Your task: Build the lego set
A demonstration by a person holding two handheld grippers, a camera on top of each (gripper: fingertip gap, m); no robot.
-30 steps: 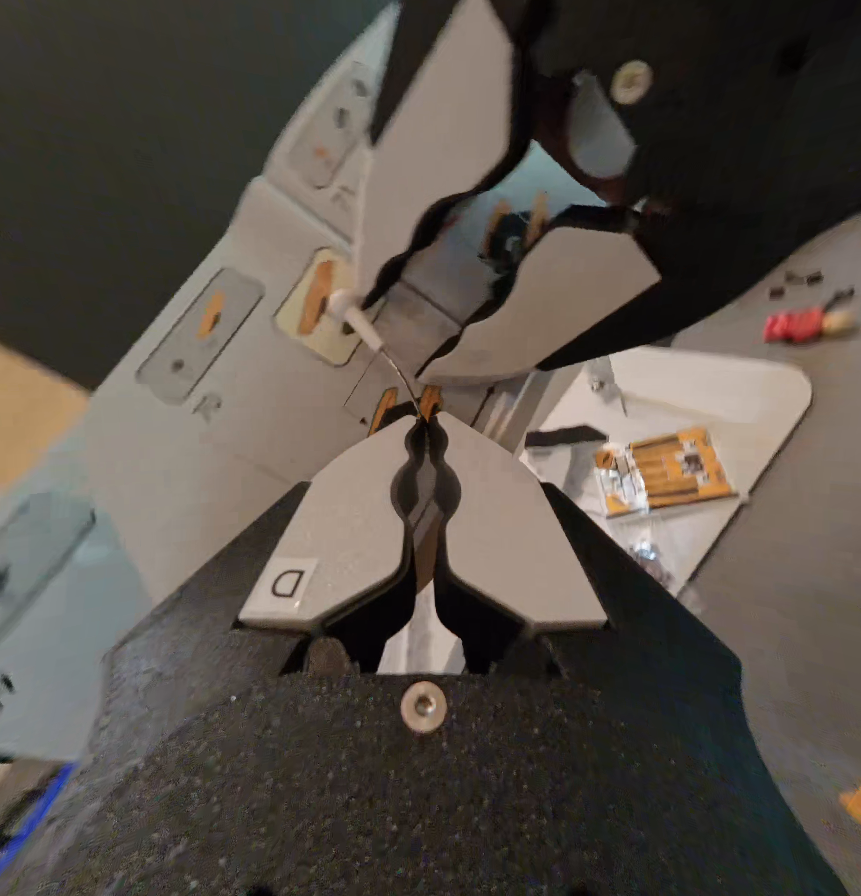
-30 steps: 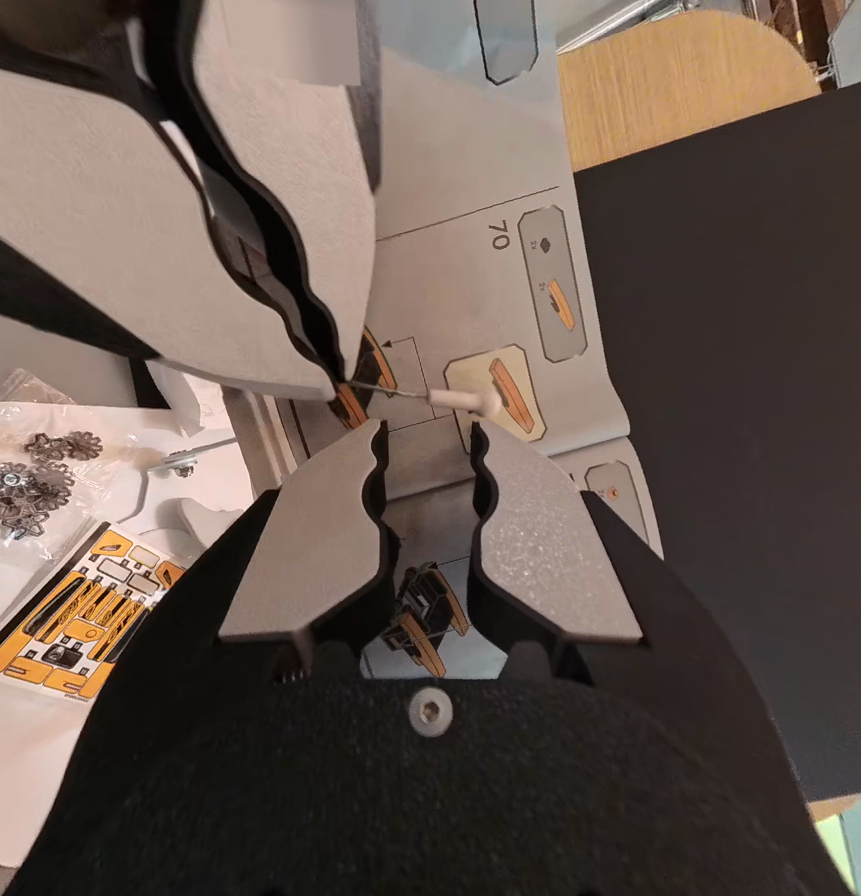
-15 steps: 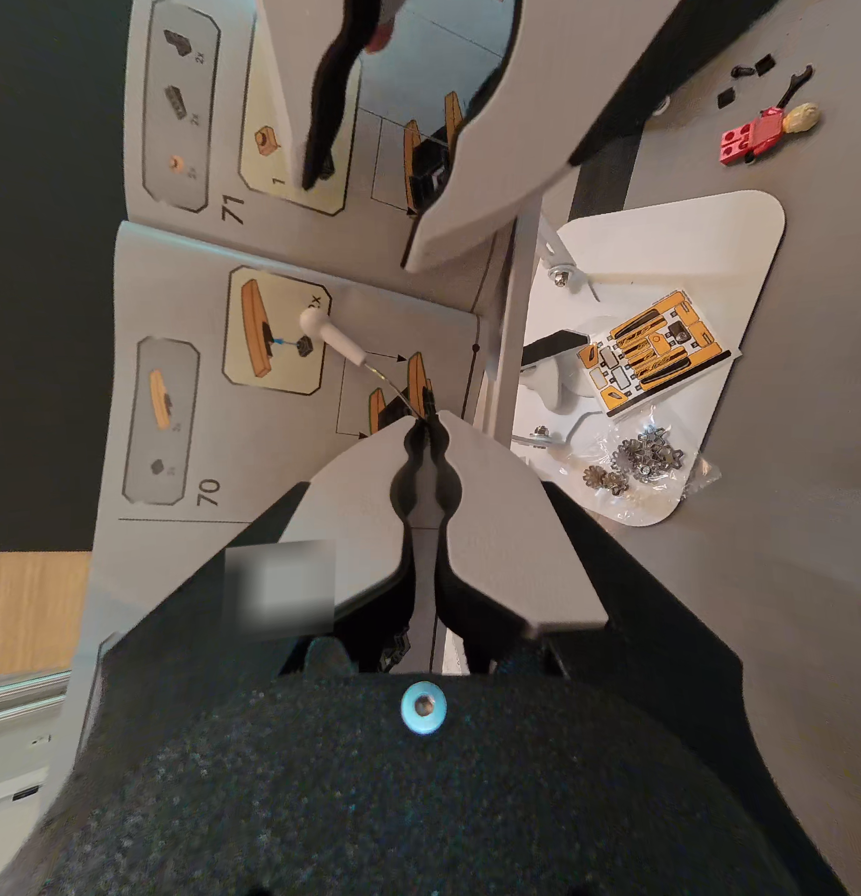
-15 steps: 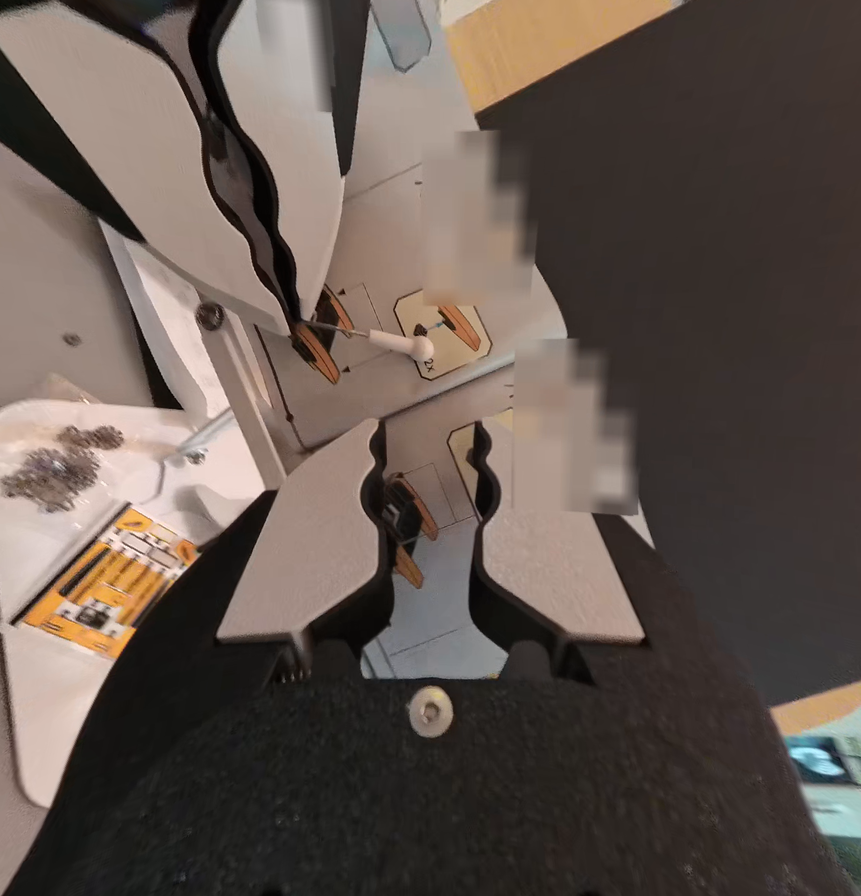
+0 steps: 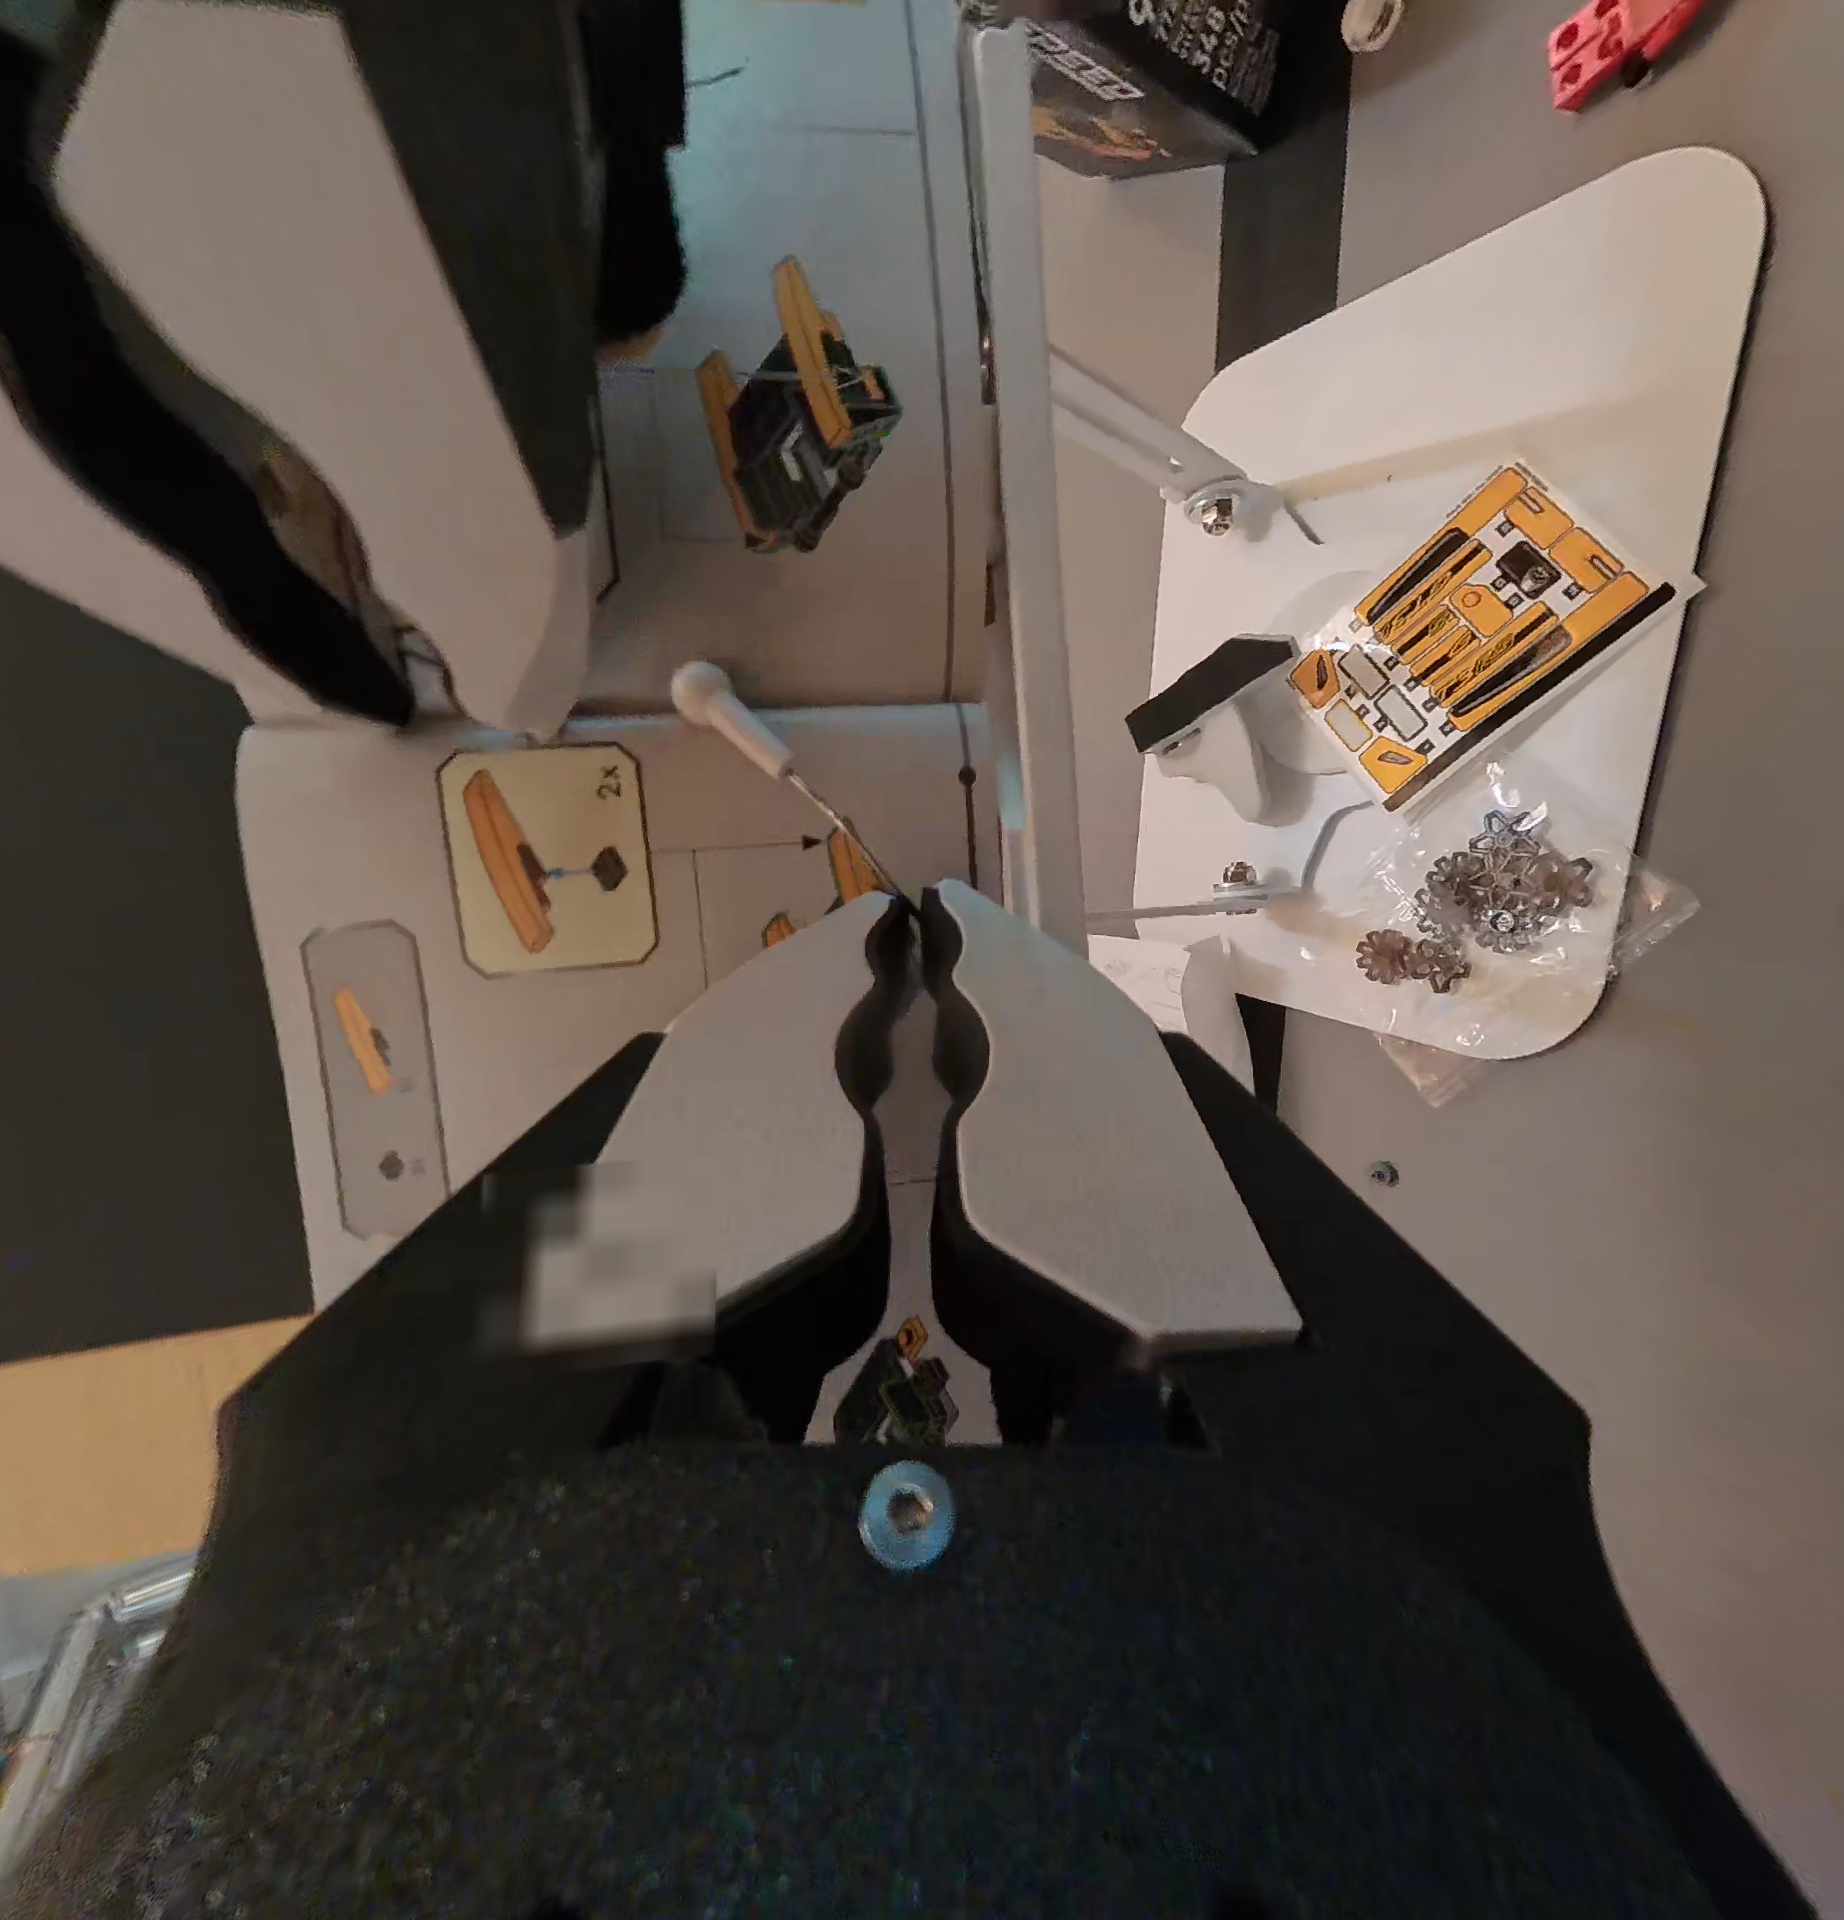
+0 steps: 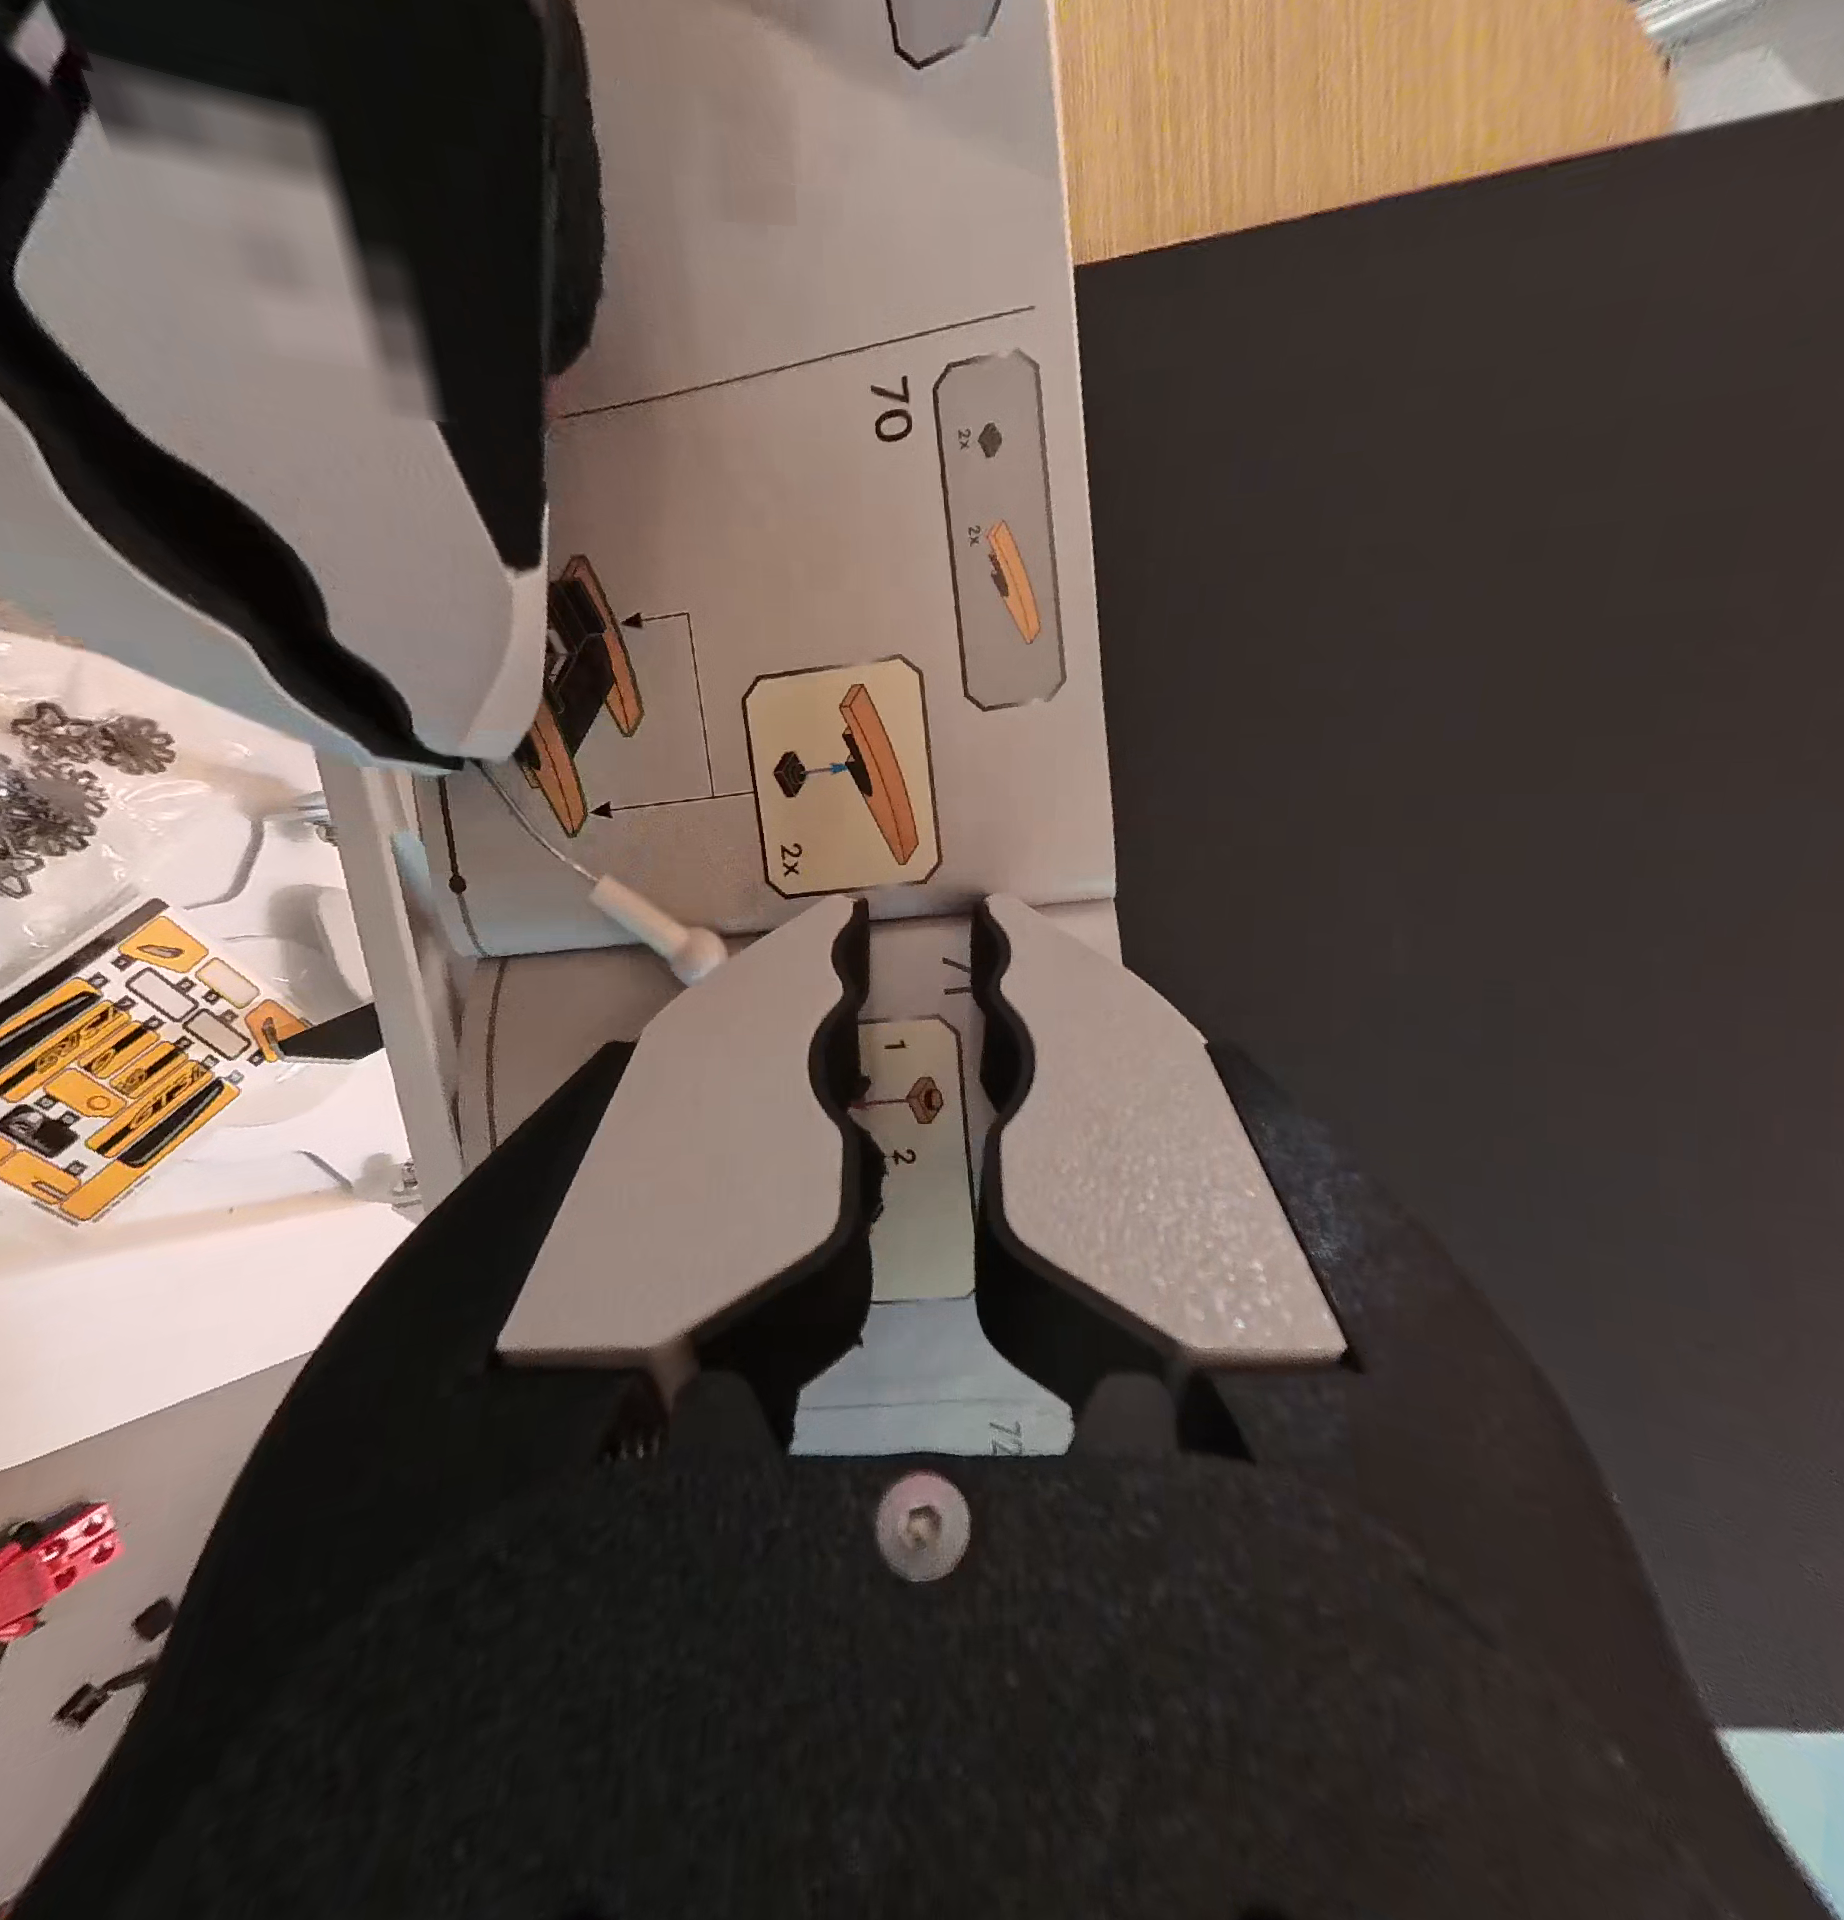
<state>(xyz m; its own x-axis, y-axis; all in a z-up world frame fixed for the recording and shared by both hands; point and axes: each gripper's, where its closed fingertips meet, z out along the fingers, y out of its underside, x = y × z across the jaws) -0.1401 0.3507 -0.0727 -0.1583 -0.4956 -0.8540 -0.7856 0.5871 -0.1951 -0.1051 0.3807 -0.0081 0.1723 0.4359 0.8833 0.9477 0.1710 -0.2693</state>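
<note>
- The grey table point(image 5: 1520, 1351) carries everything, with a black mat point(image 6: 1469, 727) lying just beside the open instruction booklet point(image 5: 793, 260).
- The booklet leans on a white stand point(image 5: 1500, 343), whose flat base holds an orange-and-black sticker sheet point(image 5: 1458, 644) and a clear bag of small grey gear pieces point(image 5: 1489, 904).
- The left gripper point(image 5: 913, 902) has its jaws pressed together on the thin metal wire of a small white-handled tool point(image 5: 731, 717); the handle juts up and to the left of the tips, over the booklet page.
- The right gripper point(image 6: 918, 909) hangs with its jaws apart and nothing between them; in its own view the tool's white handle point(image 6: 653, 925) lies just left of its left fingertip.
- A red lego piece point(image 6: 35, 1569) sits on the table, well away from both grippers.
</note>
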